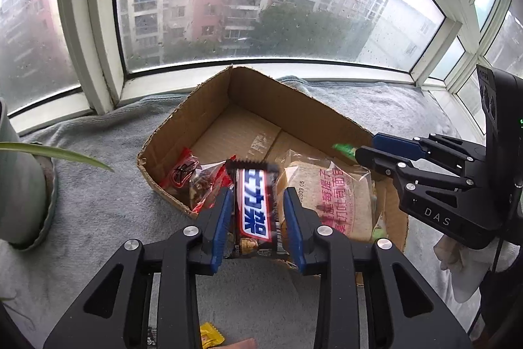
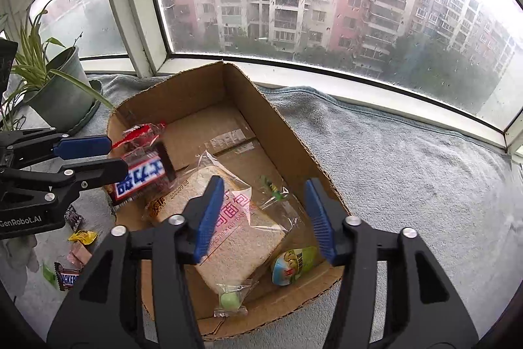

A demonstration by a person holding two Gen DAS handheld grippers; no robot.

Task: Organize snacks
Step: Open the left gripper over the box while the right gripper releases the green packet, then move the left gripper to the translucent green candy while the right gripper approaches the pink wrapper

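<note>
An open cardboard box [image 1: 248,94] [image 2: 235,94] lies on a grey towel by the window. My left gripper [image 1: 258,211] [image 2: 108,156] holds a Snickers bar [image 1: 255,205] [image 2: 140,177] over the box's near-left edge; the bar looks blurred and there is a gap beside the right finger. In the box lie a bagged toast bread [image 1: 330,195] [image 2: 228,218], a red nut packet [image 1: 196,179] [image 2: 140,133], a green cone snack [image 2: 294,264], a small green candy [image 2: 228,300] and a green-wrapped sweet [image 2: 274,188]. My right gripper [image 2: 264,218] [image 1: 362,149] is open and empty above the bread.
A potted plant [image 2: 59,87] [image 1: 19,185] stands left of the box. Several small snacks lie on the towel left of the box: a yellow candy [image 2: 81,236] [image 1: 210,336], a pink one [image 2: 80,254], a mini Snickers [image 2: 67,277]. Window frame runs behind.
</note>
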